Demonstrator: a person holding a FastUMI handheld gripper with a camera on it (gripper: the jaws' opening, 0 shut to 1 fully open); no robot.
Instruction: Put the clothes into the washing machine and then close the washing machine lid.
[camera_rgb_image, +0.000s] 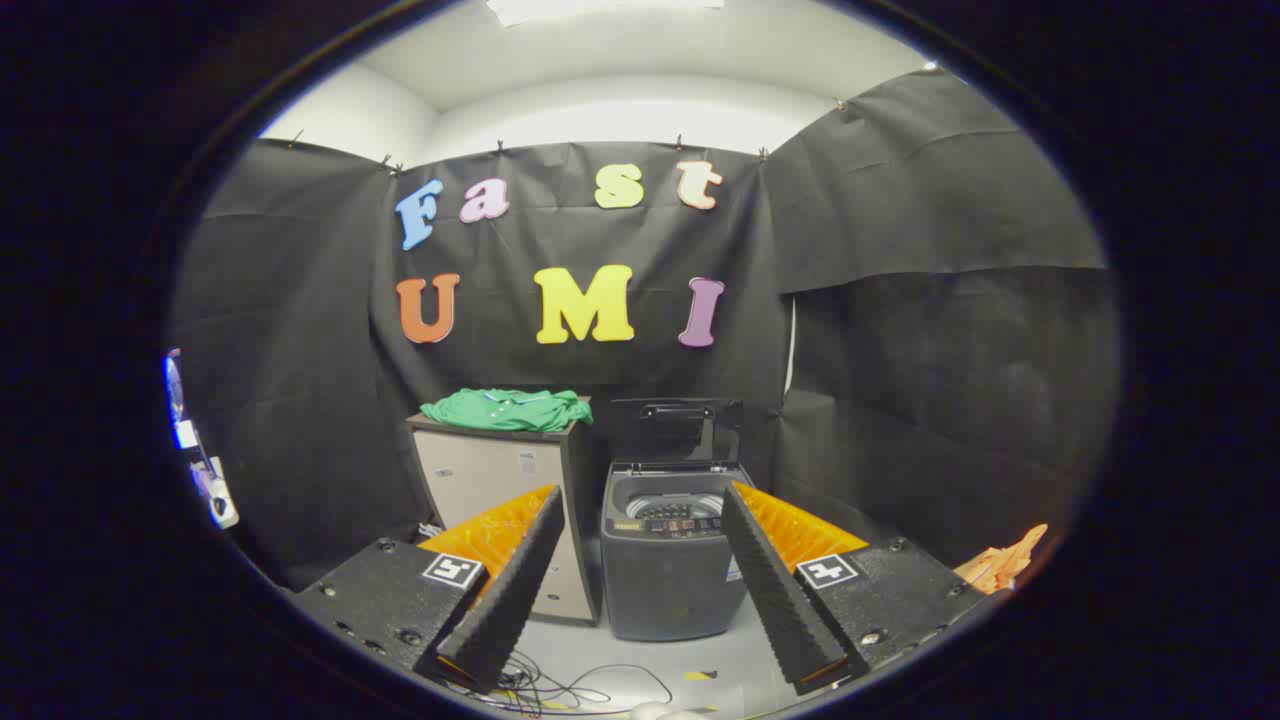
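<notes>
clothes (508, 409) on cabinet (495, 470) left of washing machine (668, 560).

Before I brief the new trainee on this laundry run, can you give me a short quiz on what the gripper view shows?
1. True or false: the washing machine has its lid raised.
2. Where does the green garment lie? A) inside the washer's drum B) on top of the cabinet beside the washer C) between the fingers
3. Fill in: the gripper is ____, holding nothing, with the washer beyond its fingers.

Key
1. True: the lid stands up behind the open tub.
2. B: the garment rests on the cabinet top, apart from the gripper.
3. Open: the fingers are spread wide.
</notes>
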